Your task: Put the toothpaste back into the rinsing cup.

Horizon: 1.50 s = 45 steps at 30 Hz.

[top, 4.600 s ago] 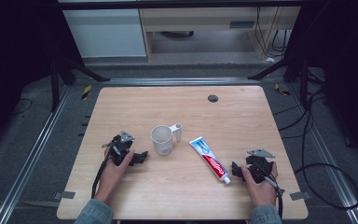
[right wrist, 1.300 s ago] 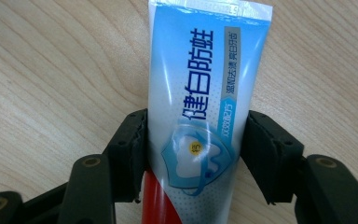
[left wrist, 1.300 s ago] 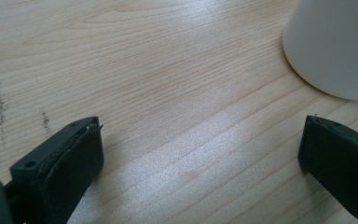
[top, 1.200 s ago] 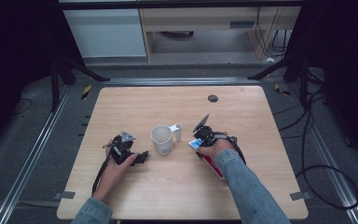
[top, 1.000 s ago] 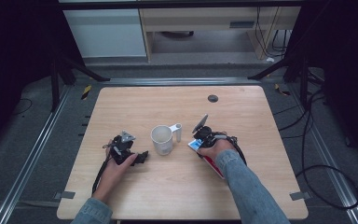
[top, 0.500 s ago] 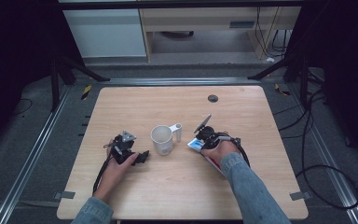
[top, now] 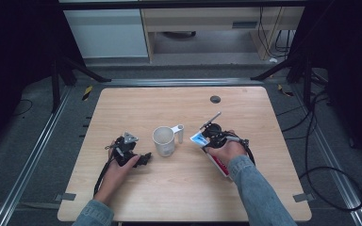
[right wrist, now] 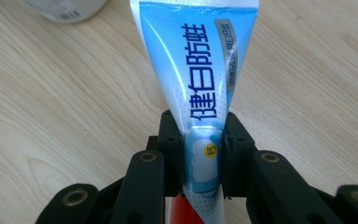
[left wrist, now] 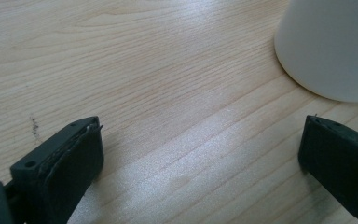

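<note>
The right gripper [top: 206, 139] sits right of the table's [top: 122, 103] middle, jaws clamped on a toothpaste tube [top: 199, 138]. In the right gripper view the tube [right wrist: 200, 70] runs up between the two black jaws, which have just been closing & now pinch it across the narrow part, pads pressed to both sides. The blue-and-white flat end fans out wide beyond the jaws; a red part shows below them, toward the hand. In the high view the tube's blue end pokes out toward the mug [top: 164, 141], and its red end [top: 220, 166] lies under the right hand [top: 225, 151], pointing to the near right corner. Can't tell if that end rests on the wood.

The mug, white w/ a handle turned to the far right, stands upright about mid-table, between the two grippers, near the tube but not touching it.

The left gripper [top: 143, 157] lies left of the mug, toward the near left part of the table, held by the left hand [top: 118, 167]. Its jaws stand wide apart w/ bare wood between them; the mug's side [left wrist: 331, 46] shows just beyond the right-hand jaw.

A small dark round spot [top: 215, 99] sits by the far edge, right of centre.
</note>
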Motion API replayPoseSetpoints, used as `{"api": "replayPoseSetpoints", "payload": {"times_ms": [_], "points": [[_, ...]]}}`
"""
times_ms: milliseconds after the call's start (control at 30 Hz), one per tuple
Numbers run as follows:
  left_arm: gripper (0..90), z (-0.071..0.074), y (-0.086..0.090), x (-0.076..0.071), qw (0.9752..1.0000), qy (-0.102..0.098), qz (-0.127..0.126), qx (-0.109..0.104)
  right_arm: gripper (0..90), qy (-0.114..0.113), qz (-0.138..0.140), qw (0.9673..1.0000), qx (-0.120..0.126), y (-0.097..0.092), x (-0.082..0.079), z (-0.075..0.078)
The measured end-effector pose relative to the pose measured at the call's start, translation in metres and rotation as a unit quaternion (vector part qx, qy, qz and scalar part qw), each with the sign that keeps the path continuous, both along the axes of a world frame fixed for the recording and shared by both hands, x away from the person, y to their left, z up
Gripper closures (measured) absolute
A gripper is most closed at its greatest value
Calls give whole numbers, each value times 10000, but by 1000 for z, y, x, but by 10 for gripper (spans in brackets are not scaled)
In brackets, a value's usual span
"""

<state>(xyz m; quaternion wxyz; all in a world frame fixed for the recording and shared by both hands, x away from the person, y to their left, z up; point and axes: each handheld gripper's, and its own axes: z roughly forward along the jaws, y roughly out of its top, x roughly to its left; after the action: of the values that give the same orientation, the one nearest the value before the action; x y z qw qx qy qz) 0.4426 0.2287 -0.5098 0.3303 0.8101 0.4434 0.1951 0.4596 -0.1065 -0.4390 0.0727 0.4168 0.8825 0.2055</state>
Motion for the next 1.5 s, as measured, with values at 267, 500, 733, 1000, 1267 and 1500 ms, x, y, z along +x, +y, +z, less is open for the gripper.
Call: {"api": "replayPoseSetpoints", "payload": {"times_ms": [267, 500, 733, 1000, 1267, 1500], "points": [[0, 0, 0, 0, 10000, -9, 6, -12, 737, -271, -141, 9988, 381, -14, -11, 20], [0, 0, -1, 0, 10000, -13, 24, -22, 737, -637, -272, 9952, 692, -28, -21, 37], [0, 0, -1, 0, 10000, -14, 25, -25, 739, -1058, -357, 9884, 1033, -43, -32, 57], [0, 0, -1, -1, 10000, -13, 20, -22, 738, -1511, -427, 9798, 1238, -52, -36, 86], [0, 0, -1, 0, 10000, -15, 9, -25, 737, -1841, -599, 9717, 1353, -52, -34, 99], [0, 0, -1, 0, 10000, -12, -12, -18, 738, -2126, -795, 9624, 1494, -55, -30, 110]]}}
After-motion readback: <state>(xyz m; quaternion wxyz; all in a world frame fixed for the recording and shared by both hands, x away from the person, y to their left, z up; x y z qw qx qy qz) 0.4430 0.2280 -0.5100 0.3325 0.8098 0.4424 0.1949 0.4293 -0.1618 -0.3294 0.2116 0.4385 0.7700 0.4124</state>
